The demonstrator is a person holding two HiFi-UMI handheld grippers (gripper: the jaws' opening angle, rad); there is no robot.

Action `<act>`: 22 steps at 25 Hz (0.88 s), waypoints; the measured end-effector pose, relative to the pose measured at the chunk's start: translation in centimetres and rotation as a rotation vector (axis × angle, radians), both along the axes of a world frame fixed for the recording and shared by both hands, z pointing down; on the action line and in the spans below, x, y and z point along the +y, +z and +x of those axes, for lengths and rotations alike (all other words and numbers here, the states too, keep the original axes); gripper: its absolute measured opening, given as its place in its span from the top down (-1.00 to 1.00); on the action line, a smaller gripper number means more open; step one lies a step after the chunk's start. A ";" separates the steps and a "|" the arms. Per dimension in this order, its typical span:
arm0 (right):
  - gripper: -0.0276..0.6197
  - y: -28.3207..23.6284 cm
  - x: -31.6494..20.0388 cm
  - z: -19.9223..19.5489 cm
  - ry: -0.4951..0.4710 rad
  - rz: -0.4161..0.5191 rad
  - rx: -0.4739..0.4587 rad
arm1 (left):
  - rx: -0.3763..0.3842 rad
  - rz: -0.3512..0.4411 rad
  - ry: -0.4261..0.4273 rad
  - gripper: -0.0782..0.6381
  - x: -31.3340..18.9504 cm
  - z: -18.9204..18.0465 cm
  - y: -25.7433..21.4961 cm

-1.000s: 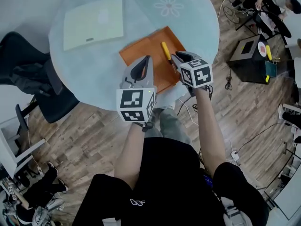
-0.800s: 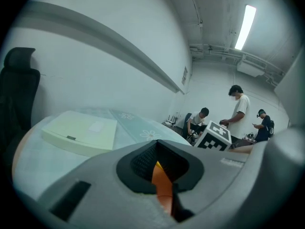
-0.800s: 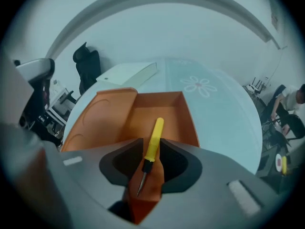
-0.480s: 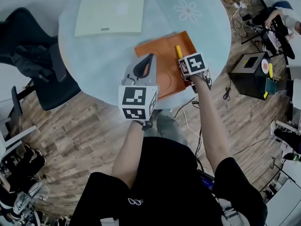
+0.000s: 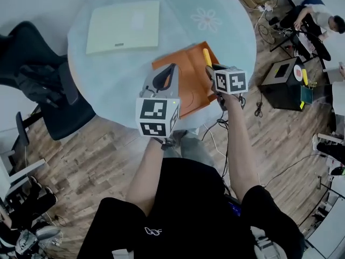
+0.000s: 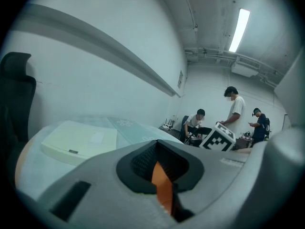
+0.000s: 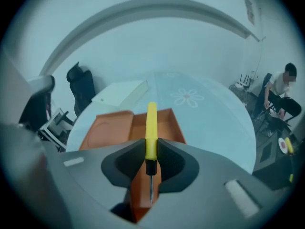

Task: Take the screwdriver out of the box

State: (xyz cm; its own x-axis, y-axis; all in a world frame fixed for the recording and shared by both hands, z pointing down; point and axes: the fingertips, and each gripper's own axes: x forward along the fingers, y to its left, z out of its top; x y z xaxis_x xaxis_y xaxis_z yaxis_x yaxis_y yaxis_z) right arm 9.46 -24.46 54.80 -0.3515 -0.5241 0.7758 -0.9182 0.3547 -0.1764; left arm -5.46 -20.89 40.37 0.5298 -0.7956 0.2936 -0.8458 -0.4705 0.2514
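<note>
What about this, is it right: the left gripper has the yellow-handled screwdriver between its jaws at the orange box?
Not quite: it is the right gripper that has the yellow-handled screwdriver between its jaws at the orange box, and they are closing on the handle. The right gripper view shows it.

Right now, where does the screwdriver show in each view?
Head view: screwdriver, right of centre, at the orange box's right edge.
Left gripper view: not in it.
Right gripper view: dead centre, yellow handle pointing away.
Shared landmark: the pale green pad.
</note>
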 end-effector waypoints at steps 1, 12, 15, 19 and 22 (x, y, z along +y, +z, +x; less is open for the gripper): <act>0.64 -2.3 -0.3 0.1 0.014 0.067 -0.042 | -0.001 0.013 0.011 0.77 -0.3 0.4 -0.6; 0.63 -24.2 2.9 3.7 0.169 0.671 -0.287 | 0.007 0.215 0.181 0.77 -1.4 7.3 -9.1; 0.64 -26.6 4.1 4.2 0.159 0.745 -0.295 | 0.017 0.245 0.211 0.77 -1.4 8.6 -10.4; 0.64 -27.2 4.6 5.1 0.170 0.752 -0.264 | 0.028 0.261 0.245 0.77 -1.4 10.2 -11.3; 0.64 -27.3 4.7 5.5 0.172 0.757 -0.249 | 0.037 0.259 0.256 0.77 -1.6 10.8 -11.4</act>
